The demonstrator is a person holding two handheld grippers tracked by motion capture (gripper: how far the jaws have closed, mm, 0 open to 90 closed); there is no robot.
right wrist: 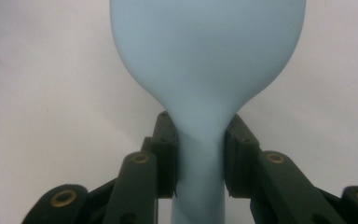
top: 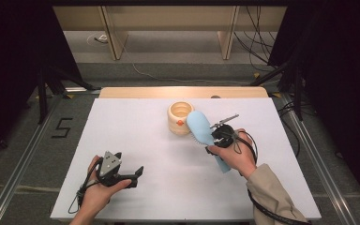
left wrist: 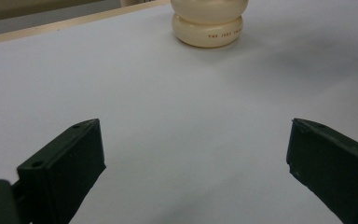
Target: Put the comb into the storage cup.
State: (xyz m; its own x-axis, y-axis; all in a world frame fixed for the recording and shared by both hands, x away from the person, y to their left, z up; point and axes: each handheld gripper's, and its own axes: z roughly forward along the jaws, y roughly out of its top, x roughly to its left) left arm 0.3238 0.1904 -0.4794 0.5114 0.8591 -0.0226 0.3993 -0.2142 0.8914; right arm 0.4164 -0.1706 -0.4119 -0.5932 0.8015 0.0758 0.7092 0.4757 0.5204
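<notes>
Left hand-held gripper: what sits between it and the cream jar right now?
Nothing: in the left gripper view, bare white table runs from the open left hand-held gripper up to the cream jar. The high view agrees.

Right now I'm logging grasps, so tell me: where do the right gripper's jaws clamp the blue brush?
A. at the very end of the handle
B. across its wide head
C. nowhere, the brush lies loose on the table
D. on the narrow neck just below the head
D: in the right gripper view the right gripper has its jaws pressed on either side of the brush where it narrows below the wide head.
</notes>
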